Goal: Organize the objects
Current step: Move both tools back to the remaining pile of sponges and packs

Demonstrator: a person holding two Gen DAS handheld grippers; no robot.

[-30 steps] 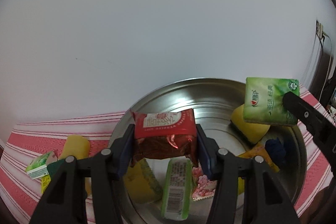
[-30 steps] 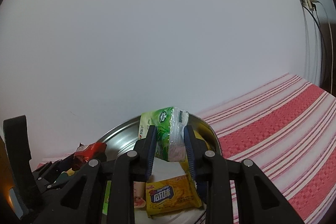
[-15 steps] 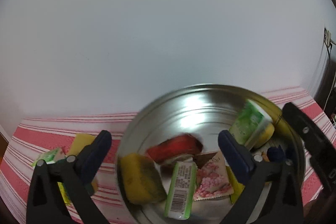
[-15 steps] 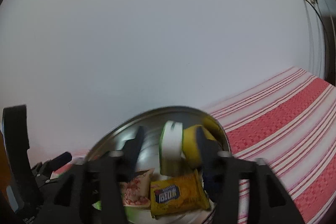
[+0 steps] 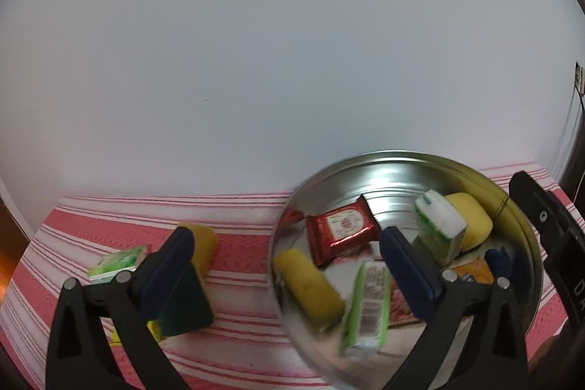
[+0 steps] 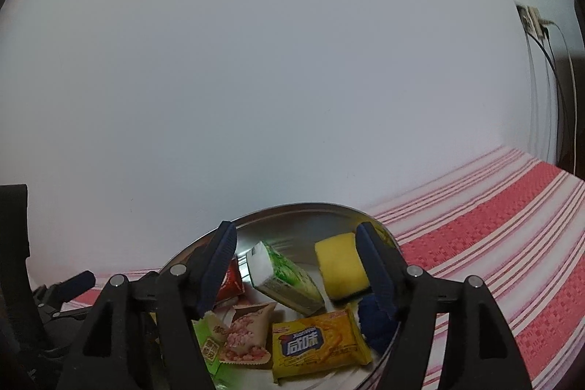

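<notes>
A round metal basin (image 5: 398, 167) (image 6: 292, 218) sits on the red-striped cloth. Inside lie a red snack packet (image 5: 340, 229), a green tissue pack (image 5: 438, 233) (image 6: 285, 276), yellow sponges (image 5: 473, 220) (image 6: 340, 265), a green wrapped bar (image 5: 367, 309), a yellow biscuit packet (image 6: 318, 349), a pink snack packet (image 6: 245, 335) and a blue object (image 6: 376, 320). My left gripper (image 5: 289, 262) is open and empty, over the basin's left rim. My right gripper (image 6: 296, 258) is open and empty above the basin.
On the cloth left of the basin lie a yellow sponge (image 5: 204, 243), a dark green-backed sponge (image 5: 184, 302) and a small green pack (image 5: 117, 262). A white wall stands behind. Striped cloth (image 6: 493, 236) extends right; a wall socket with cables (image 6: 530, 21) is far right.
Both grippers opened. The red packet dropped from the left gripper and the green tissue pack from the right, both into the basin. The left gripper has shifted left.
</notes>
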